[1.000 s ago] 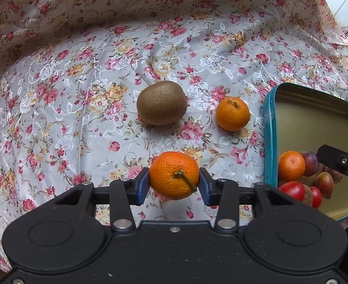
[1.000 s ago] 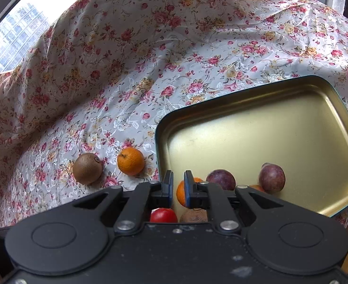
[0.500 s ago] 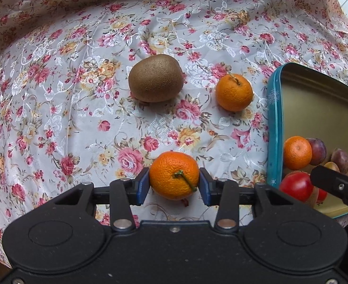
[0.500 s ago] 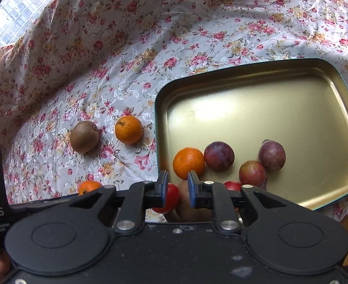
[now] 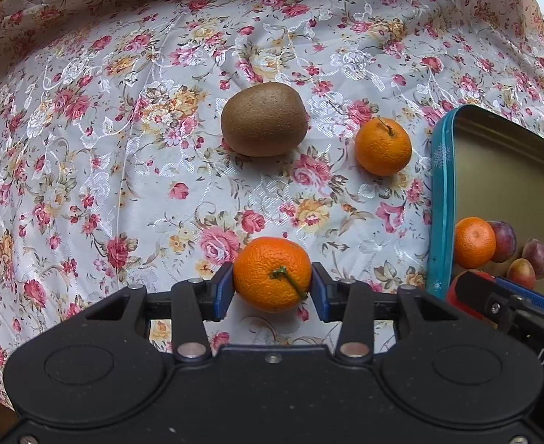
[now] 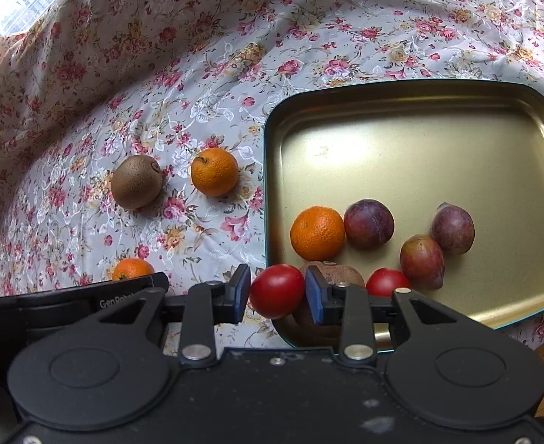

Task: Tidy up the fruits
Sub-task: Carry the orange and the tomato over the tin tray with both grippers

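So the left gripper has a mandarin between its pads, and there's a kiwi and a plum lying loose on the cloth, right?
Not quite: beside the kiwi on the cloth lies a second mandarin, no plum, as the left wrist view shows. The left gripper does hold a mandarin.

A: What sits between the fingers of the right gripper [image 6: 277, 292]?
B: A red tomato [image 6: 276, 290], at the near left corner of the gold tray [image 6: 420, 140]. The jaws are opening, with a slight gap showing on each side of the tomato.
A: And behind it?
B: A brown fruit [image 6: 340, 272], partly hidden, and a second red tomato [image 6: 386, 282]. Farther in lie a tangerine [image 6: 317, 233] touching a dark plum [image 6: 369, 224], then two more plums [image 6: 421, 261] side by side.
A: Outside the tray?
B: On the flowered cloth [image 6: 160, 74], a kiwi [image 6: 136, 181] beside an orange [image 6: 214, 172]. Another orange [image 6: 133, 269] peeks over the left gripper [image 6: 86, 299] at the left edge.
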`<state>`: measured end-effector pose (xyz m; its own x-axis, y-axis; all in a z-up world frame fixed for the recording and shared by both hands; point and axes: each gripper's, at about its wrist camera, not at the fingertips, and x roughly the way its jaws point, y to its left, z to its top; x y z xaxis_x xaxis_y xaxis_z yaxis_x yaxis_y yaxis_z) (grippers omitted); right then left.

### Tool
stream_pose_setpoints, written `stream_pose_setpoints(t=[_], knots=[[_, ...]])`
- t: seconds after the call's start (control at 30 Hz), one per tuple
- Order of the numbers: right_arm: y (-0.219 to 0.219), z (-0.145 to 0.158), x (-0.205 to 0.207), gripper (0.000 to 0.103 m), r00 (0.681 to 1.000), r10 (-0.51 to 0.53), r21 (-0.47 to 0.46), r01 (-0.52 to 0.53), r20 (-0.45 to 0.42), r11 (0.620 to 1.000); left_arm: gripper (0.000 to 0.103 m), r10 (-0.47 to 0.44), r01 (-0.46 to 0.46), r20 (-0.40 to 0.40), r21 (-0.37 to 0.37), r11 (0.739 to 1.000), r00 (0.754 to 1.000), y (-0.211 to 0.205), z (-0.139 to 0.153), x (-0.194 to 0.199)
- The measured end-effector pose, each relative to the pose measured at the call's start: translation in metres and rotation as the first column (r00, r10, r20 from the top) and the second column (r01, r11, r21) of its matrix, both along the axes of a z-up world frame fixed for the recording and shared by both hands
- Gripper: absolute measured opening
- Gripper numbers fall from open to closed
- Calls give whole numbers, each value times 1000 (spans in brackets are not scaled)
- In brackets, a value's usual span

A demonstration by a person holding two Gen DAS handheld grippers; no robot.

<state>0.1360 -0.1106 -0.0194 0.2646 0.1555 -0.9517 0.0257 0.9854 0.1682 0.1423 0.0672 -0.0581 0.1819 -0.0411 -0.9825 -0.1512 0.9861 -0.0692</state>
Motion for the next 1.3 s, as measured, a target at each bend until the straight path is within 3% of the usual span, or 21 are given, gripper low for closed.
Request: stream_pose_setpoints(t=[0.17, 0.33, 0.53, 0.73, 0.93, 1.1, 1.3], knots=[[0, 2, -1, 33, 1000, 20, -14, -20, 4, 1000, 50, 5, -4, 13, -8, 1000, 1000, -2, 7, 2], [-29, 13, -2, 33, 995, -96, 43, 94, 39, 995, 50, -6, 6, 49, -3, 1000, 999, -11, 20, 5], [-88, 33, -14, 33, 939, -315, 6, 317, 135, 948, 50, -52, 51, 111, 12, 999, 993, -36, 41, 12], [-142, 32, -27, 33, 885, -445, -30, 452, 137, 891, 51, -124, 124, 161, 15, 992, 979, -77, 58, 24], [-181, 27, -41, 33, 864, -487, -59, 497, 126, 866, 51, -203, 200, 163, 36, 979, 965, -127, 59, 45], [-193, 15, -44, 33, 868, -494, -67, 497, 50, 865, 51, -245, 239, 138, 62, 969, 960, -162, 50, 70], [-191, 16, -12, 33, 873, -485, -100, 487, 41, 868, 51, -289, 281, 120, 75, 957, 950, -184, 42, 75]])
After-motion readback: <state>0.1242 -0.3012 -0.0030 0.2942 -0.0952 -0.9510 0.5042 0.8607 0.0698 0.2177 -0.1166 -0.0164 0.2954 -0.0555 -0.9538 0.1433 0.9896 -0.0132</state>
